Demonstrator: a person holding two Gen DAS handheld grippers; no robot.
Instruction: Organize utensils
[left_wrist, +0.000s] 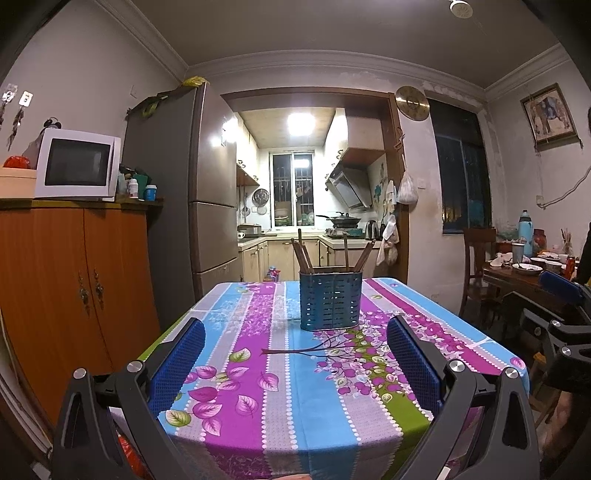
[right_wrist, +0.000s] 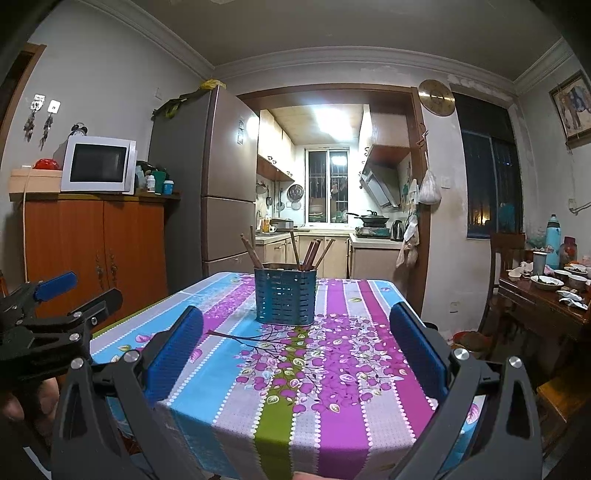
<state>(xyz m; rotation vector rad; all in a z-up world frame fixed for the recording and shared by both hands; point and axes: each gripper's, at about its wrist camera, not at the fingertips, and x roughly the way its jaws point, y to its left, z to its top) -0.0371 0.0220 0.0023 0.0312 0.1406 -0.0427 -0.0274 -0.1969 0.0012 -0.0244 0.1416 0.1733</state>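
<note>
Your left tool (left_wrist: 295, 350) stands wide, pads well apart, nothing between them. Your right tool (right_wrist: 295, 350) is likewise spread wide and carries nothing. Both hang above the near edge of the tabletop (left_wrist: 236, 417), which is covered in a striped floral cloth.

The blue perforated holder (left_wrist: 330, 301) stands upright toward the far middle of the tabletop. Brown chopsticks (left_wrist: 303, 254) stand in it on end, upper ends fanned: one cluster leans left, another leans right, and a single stick is close to vertical between them. No loose utensil shows on the cloth in either view.

The holder lies straight ahead of both tools, well apart from each. In the left wrist view it sits slightly right of centre; in the right wrist view (right_wrist: 285, 297) slightly left of centre. So it falls between your two hands, and neither is plainly nearer. The sticks' long axes run roughly upright, so any grip on them would come across the shaft from the side or above.

As things lie, the utensils are already gathered in the holder. That fits a finished sort, or a stage where the sticks are yet to be drawn out and regrouped; the views do not settle which.
</note>
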